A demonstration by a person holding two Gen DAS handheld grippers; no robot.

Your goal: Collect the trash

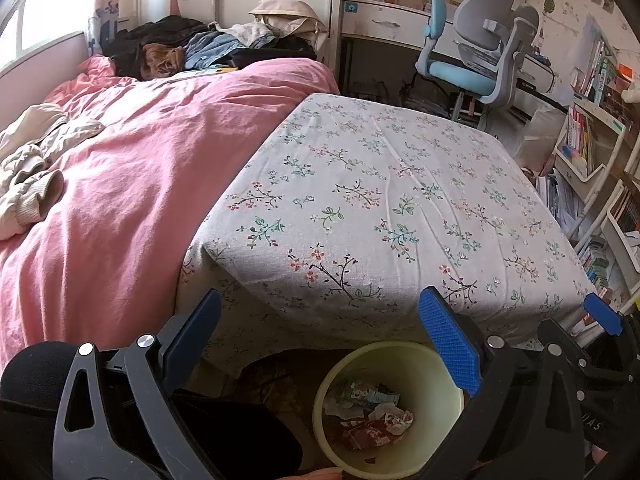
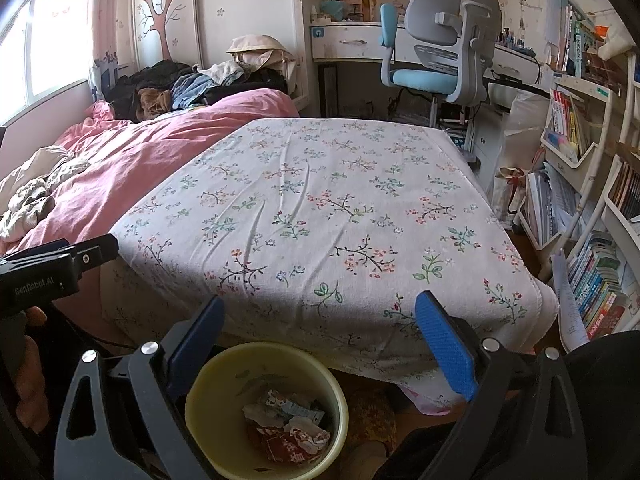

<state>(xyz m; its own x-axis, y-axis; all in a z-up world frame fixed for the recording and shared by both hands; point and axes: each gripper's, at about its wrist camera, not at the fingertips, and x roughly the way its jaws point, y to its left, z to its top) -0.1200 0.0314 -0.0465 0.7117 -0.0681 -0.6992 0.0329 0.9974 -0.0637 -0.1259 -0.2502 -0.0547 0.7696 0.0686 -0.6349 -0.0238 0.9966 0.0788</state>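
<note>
Your left gripper hangs with its blue-padded fingers spread wide apart, and nothing sits between them. It touches nothing: the pads float above the floor in front of the table. Your right gripper is spread just as wide and is equally empty, its blue pads clear of everything.

The trash is in the pale yellow bin, which stands on the floor just below the near edge of the table. It is a small heap of crumpled wrappers, some red and white, some printed paper, lying at the bottom of the bin. From the right wrist camera you see the same bin slightly left of centre, between your right gripper's fingers and below them, with the wrappers inside.

The table is covered by a white cloth with a flower print, and the cloth hangs down over the near edge. To the left lies a bed with a pink cover and a pile of clothes at its far end. A blue and grey desk chair stands beyond the table, and bookshelves line the right side.

At the left edge of the right wrist view, your left hand grips the black body of the other gripper.
</note>
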